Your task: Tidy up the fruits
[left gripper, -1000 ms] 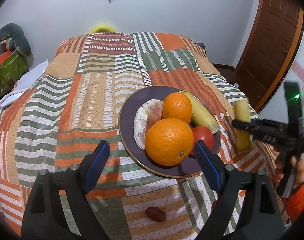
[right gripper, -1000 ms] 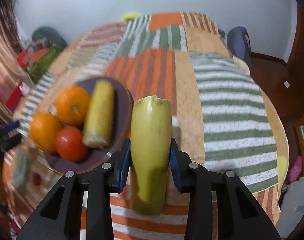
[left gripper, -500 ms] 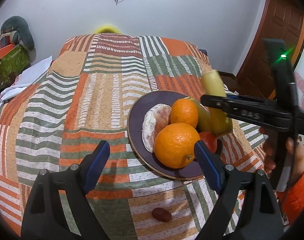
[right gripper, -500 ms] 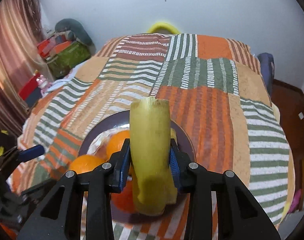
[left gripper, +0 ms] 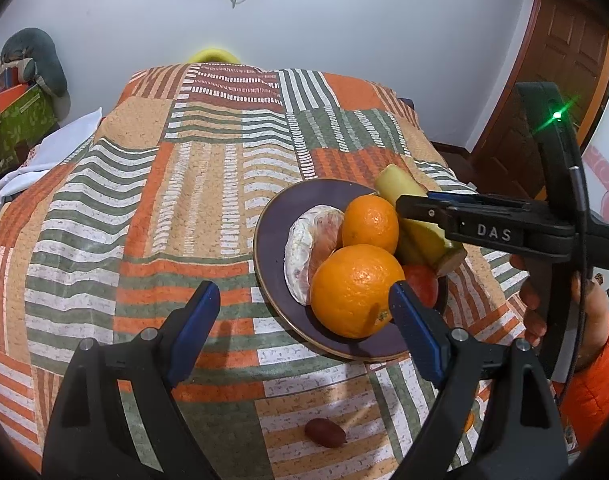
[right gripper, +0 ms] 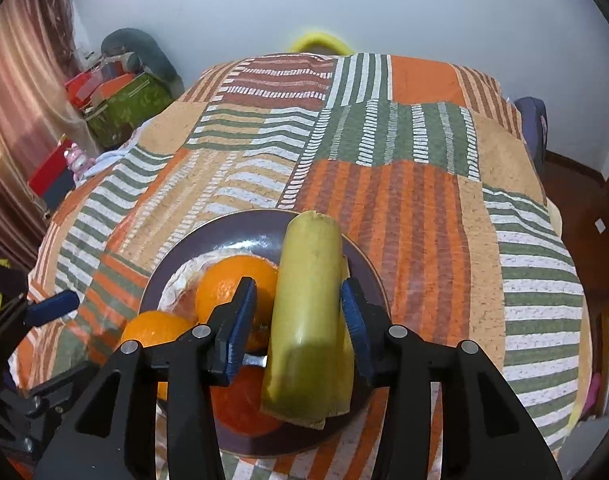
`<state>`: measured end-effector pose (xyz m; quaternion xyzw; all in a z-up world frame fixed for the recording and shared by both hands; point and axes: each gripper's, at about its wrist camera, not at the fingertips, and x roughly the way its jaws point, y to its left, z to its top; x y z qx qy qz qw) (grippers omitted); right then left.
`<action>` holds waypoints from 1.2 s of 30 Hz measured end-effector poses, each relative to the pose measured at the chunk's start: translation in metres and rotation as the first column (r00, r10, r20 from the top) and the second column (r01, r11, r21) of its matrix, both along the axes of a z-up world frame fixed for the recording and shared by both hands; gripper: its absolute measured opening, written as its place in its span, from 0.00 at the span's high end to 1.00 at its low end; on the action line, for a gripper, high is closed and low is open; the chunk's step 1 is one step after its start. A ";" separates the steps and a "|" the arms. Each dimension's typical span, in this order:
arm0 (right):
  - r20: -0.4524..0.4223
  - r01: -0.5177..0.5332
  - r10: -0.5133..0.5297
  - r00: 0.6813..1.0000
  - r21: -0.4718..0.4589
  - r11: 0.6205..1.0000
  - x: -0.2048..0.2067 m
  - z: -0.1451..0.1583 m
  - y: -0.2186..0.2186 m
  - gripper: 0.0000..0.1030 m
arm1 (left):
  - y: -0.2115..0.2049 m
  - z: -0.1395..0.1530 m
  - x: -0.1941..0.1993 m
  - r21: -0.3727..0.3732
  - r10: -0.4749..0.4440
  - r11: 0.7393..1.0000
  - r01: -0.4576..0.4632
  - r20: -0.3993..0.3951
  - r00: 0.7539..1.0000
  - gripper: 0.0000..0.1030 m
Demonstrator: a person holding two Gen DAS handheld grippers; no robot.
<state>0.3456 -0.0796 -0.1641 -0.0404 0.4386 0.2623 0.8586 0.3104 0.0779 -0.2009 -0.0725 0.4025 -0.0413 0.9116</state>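
A dark purple plate (left gripper: pixel 272 216) on the patchwork bedspread holds two oranges (left gripper: pixel 356 292), a peeled citrus (left gripper: pixel 308 248), a red tomato (left gripper: pixel 422 284) and a banana piece. My right gripper (right gripper: pixel 298 316) is over the plate with its jaws spread apart around a second yellow banana piece (right gripper: pixel 304 312), which lies on the first one (right gripper: pixel 346 344). The same piece shows in the left wrist view (left gripper: pixel 420 220) beside the right gripper (left gripper: pixel 408 206). My left gripper (left gripper: pixel 304 316) is open and empty, just in front of the plate's near rim.
A small dark red fruit (left gripper: pixel 324 432) lies on the bedspread (left gripper: pixel 144 220) near the front edge, below the left gripper. Boxes and a grey cushion (left gripper: pixel 32 60) are at the far left. A wooden door (left gripper: pixel 552 64) is at the right.
My right gripper carried the banana piece from the right of the plate to over it and lowered it. Its jaws, shut on the piece before, now stand apart. The left gripper stayed open.
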 end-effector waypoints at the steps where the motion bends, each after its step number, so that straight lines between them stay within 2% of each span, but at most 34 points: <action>1: 0.012 0.000 0.000 1.000 -0.008 1.000 -0.003 0.002 0.000 0.60 | 0.000 0.001 -0.001 0.004 0.001 1.000 -0.001 0.002 1.000 0.16; 5: 0.066 -0.010 0.010 0.998 -0.003 1.000 -0.025 0.014 -0.007 0.58 | -0.003 0.012 -0.011 0.024 -0.004 1.000 0.003 0.026 1.000 0.16; 9: 0.124 -0.004 0.003 0.992 0.005 1.000 -0.051 0.032 -0.020 0.48 | -0.007 0.028 -0.027 0.042 -0.009 0.999 0.007 0.054 0.999 0.16; 16: 0.210 0.006 -0.010 0.978 0.020 1.000 -0.099 0.061 -0.043 0.38 | -0.016 0.056 -0.065 0.076 -0.010 0.997 0.002 0.106 0.994 0.16; 18: 0.228 0.012 -0.016 0.974 0.020 1.000 -0.111 0.067 -0.048 0.38 | -0.016 0.063 -0.076 0.074 -0.007 0.997 -0.002 0.115 0.993 0.16; 24: 0.247 0.020 -0.029 0.969 0.041 0.999 -0.142 0.078 -0.058 0.34 | -0.017 0.078 -0.107 0.070 0.006 0.997 -0.016 0.146 0.989 0.18; 29: 0.278 0.027 -0.031 0.960 0.018 0.999 -0.162 0.079 -0.060 0.34 | -0.022 0.084 -0.128 0.084 0.013 0.996 -0.027 0.156 0.988 0.19; 36: 0.248 0.051 -0.059 0.967 0.039 0.998 -0.176 0.070 -0.073 0.34 | -0.034 0.078 -0.137 0.078 -0.006 0.997 -0.005 0.140 0.990 0.19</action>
